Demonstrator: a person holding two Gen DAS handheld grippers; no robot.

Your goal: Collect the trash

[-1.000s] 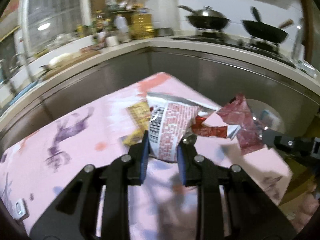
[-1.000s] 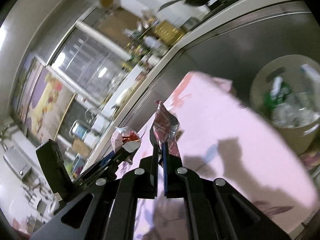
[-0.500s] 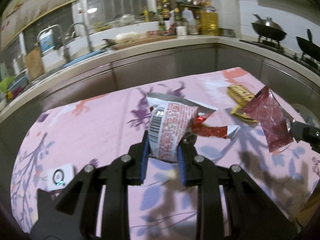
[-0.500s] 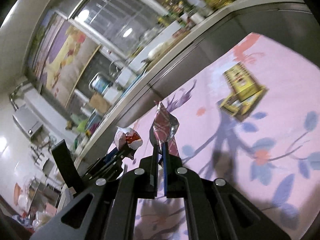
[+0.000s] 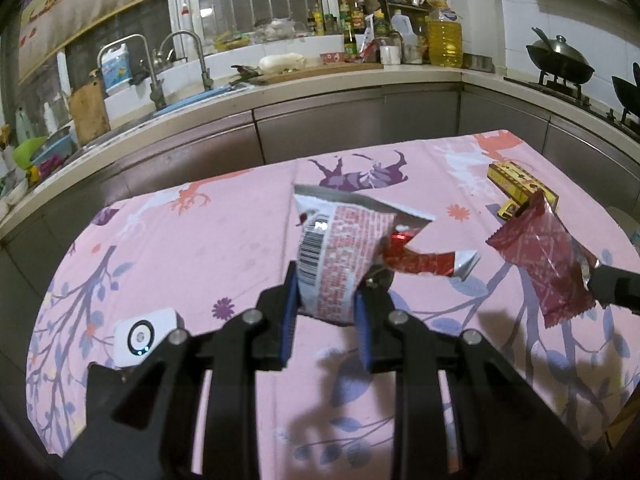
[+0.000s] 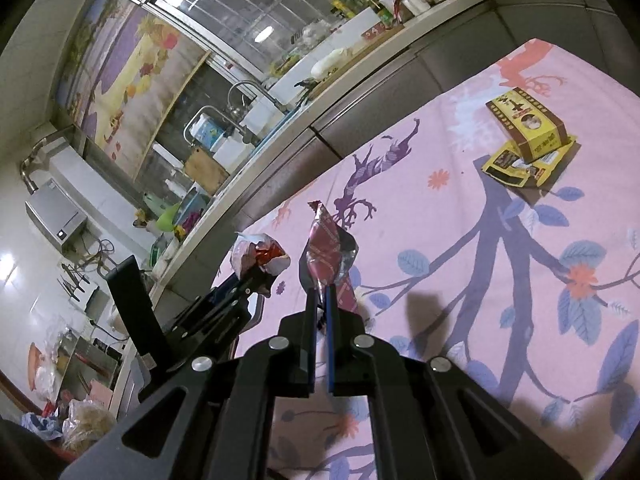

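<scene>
We note, far left of the left gripper's jaws, a small white device (image 5: 144,337) with a round ring face lying flat on the pink, tree-printed cloth of the counter (image 5: 208,240). The left gripper (image 5: 326,304) has its jaws closed on a crumpled white and red snack bag (image 5: 340,258) with a barcode down one side; the bag stands up between the blue pads and its torn red foil end trails off to the right of the jaws, held clear above the cloth. Further right, we see the right gripper (image 6: 320,300) with its jaws pressed together on a dark red wrapper (image 6: 326,250); in the left wrist view the same wrapper (image 5: 540,264) hangs as a flat sheet from the dark tip at the frame's right edge, above the cloth and apart from the snack bag. From the right wrist view the left gripper and its bag sit just to the left of the right jaws, at similar height. Ahead and to the right of both jaws, well apart from them, a yellow carton (image 6: 528,128) rests on top of a flattened yellow packet (image 6: 520,170), both lying on the cloth near the counter's far corner. We cannot tell what is printed on either.
</scene>
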